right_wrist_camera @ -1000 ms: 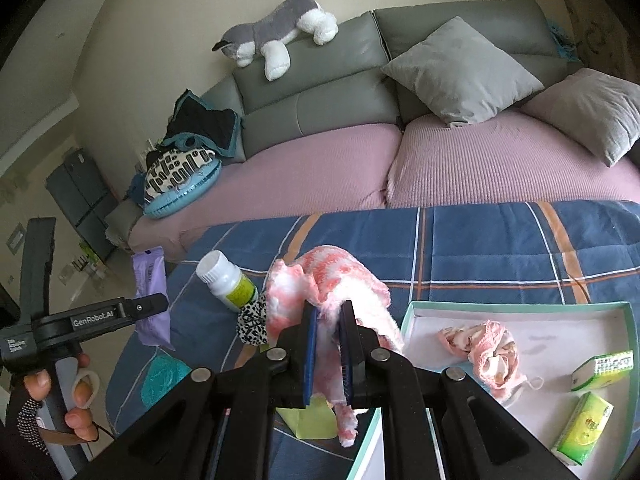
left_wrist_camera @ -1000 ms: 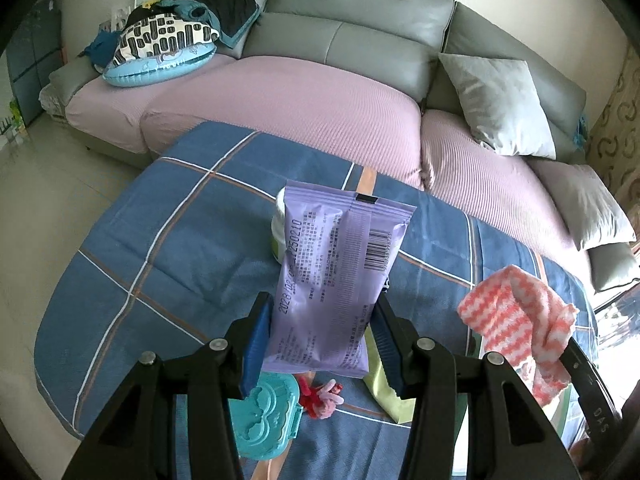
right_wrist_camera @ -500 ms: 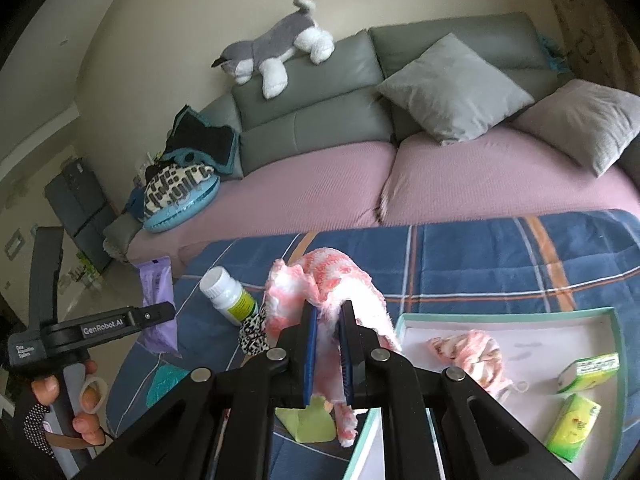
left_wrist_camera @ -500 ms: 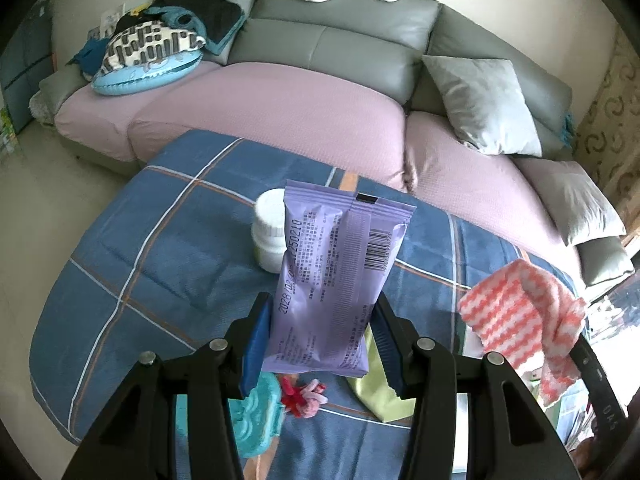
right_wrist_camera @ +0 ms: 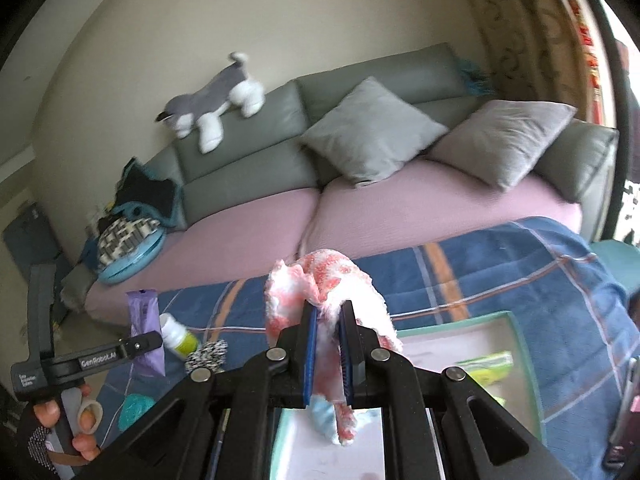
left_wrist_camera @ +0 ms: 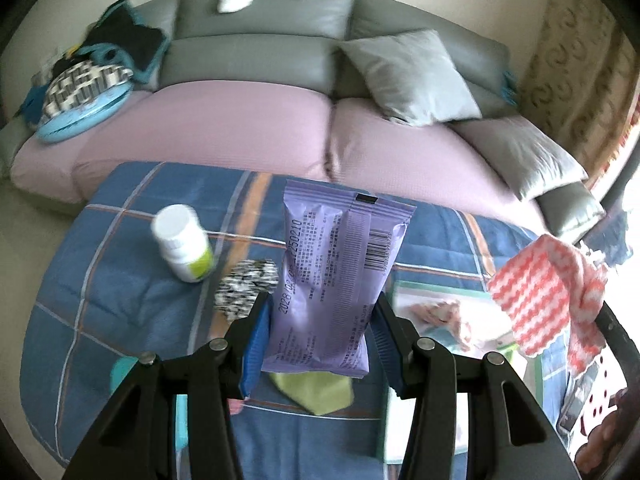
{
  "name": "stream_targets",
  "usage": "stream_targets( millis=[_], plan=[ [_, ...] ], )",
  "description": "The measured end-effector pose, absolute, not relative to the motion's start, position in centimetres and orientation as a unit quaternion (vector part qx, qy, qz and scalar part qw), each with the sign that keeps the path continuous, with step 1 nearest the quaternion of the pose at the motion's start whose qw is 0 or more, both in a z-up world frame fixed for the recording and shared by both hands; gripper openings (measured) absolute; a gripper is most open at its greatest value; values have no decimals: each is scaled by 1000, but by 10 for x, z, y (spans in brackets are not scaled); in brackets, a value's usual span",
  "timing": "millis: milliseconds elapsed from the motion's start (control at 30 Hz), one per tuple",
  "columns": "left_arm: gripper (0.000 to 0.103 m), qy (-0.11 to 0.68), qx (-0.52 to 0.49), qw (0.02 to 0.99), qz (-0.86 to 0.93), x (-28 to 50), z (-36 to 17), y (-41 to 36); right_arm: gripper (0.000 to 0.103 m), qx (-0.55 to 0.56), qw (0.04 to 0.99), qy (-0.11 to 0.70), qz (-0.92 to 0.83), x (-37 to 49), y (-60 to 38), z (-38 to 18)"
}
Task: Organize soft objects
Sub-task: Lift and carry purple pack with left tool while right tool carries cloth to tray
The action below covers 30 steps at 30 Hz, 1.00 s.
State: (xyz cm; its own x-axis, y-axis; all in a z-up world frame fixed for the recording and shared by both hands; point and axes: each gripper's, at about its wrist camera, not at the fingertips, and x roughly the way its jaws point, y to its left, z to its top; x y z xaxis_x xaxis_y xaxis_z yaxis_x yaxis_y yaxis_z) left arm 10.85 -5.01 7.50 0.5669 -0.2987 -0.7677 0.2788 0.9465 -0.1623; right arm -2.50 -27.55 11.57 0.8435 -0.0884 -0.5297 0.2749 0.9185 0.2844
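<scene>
Purple packet (left_wrist_camera: 334, 284) clamped between left fingers (left_wrist_camera: 260, 332); pink cloth (right_wrist_camera: 324, 300) pinched in near-closed right fingers (right_wrist_camera: 310, 344), loose tail could snag tray (right_wrist_camera: 516, 344) rim

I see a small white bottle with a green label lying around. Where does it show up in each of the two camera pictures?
Left wrist view: the white bottle stands on the blue checked blanket, left of centre, left of the purple packet.
Right wrist view: the bottle is small, lower left, just right of the same packet.
Shared landmark: the black-and-white scrunchie beside the bottle.
</scene>
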Motion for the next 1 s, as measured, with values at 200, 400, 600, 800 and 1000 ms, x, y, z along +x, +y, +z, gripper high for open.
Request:
stream_targets(
  millis=[200,400,600,800,1000],
  plan=[
    [51,442,24,873,-207,93,70,-96,11,191,937,262,-132,-45,-303,115],
    [51,448,58,855,-253,74,63,-139,11,209,931,260,-144,-56,-321,112],
    [51,461,85,842,-269,66,50,-166,11,218,927,271,-138,-51,-325,104],
    [51,486,101,829,-258,72,25,-179,11,214,915,313,-137,-28,-322,79],
    [51,515,100,814,-249,81,-1,-186,11,206,892,374,-151,-6,-322,40]
  ],
)
